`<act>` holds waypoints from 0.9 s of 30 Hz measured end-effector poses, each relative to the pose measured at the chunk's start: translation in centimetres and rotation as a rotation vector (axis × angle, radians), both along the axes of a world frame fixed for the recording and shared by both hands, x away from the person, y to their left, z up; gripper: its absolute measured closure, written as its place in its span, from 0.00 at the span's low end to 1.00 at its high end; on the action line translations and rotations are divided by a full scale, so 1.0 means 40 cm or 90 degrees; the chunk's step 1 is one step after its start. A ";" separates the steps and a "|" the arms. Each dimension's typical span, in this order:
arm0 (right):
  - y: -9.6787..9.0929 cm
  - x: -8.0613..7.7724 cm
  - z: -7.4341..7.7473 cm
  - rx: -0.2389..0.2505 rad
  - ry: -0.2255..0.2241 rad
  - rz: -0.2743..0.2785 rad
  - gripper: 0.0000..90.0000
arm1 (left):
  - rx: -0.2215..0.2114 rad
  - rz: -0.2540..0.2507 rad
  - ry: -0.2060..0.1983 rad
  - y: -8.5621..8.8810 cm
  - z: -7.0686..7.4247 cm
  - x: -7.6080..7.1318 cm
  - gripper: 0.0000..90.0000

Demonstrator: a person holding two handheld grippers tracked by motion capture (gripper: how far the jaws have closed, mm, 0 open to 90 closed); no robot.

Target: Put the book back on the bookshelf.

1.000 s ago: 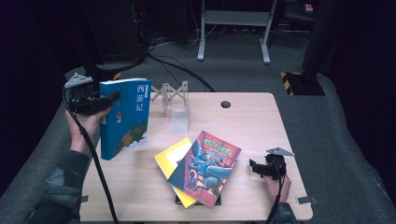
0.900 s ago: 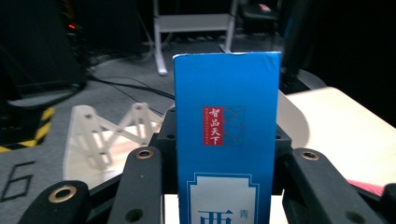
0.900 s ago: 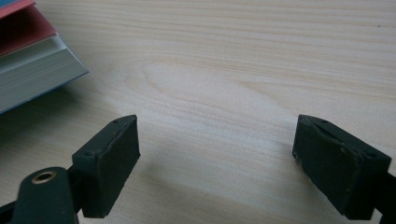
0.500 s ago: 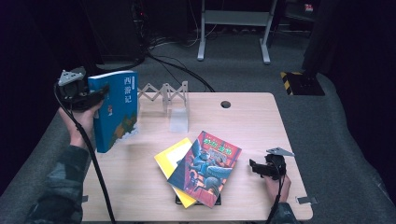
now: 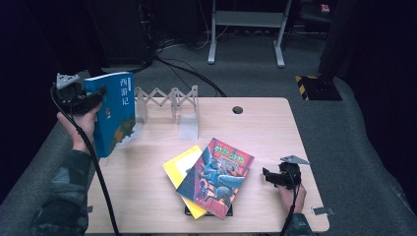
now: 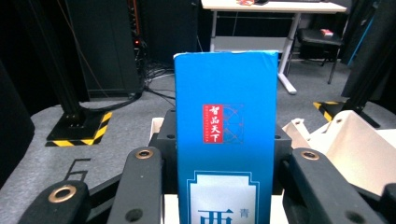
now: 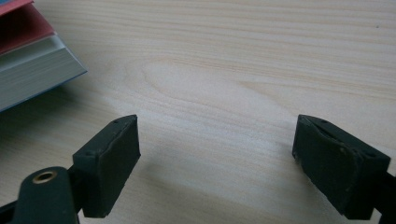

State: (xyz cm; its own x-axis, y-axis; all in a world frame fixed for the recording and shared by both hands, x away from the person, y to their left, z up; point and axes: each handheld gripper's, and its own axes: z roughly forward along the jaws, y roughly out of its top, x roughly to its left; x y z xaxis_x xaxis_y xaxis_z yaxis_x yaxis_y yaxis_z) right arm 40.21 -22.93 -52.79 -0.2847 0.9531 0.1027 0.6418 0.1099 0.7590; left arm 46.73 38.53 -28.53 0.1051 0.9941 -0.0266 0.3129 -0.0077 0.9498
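Book rack [image 5: 169, 101]: white, accordion-type, standing at the desk's [image 5: 275, 132] far edge; its slots hold nothing.

Blue book [image 5: 114, 113]: upright, lifted over the desk's left edge just beside the rack, clamped between the fingers [image 6: 140, 186] of the left gripper [image 5: 81, 98] (spine faces that gripper's camera).

Right gripper [image 5: 275, 177]: low on the desk at front right, fingers [image 7: 112, 163] spread wide over bare wood, holding nothing.

Stack of books [image 5: 211, 177]: mid-desk, red-covered volume atop a yellow one, near the right gripper.
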 end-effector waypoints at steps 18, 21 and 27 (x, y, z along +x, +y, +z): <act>0.000 0.001 0.000 0.001 0.000 0.000 0.16 | -0.005 0.054 -0.049 0.005 -0.066 0.107 0.68; -0.001 0.001 0.000 0.002 0.000 0.000 0.16 | 0.005 0.065 -0.064 -0.003 -0.089 0.116 0.68; -0.001 0.000 0.000 0.002 0.000 0.001 0.16 | 0.002 0.076 -0.066 -0.008 -0.141 0.119 0.68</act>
State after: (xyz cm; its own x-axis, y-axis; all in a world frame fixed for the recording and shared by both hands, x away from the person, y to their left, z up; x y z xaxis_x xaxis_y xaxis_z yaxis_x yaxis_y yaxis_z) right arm 40.21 -22.97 -52.78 -0.2860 0.9524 0.1059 0.6417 0.1083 0.7592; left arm 51.48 38.21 -34.17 -0.0114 0.9998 -0.0181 0.2117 0.0201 0.9771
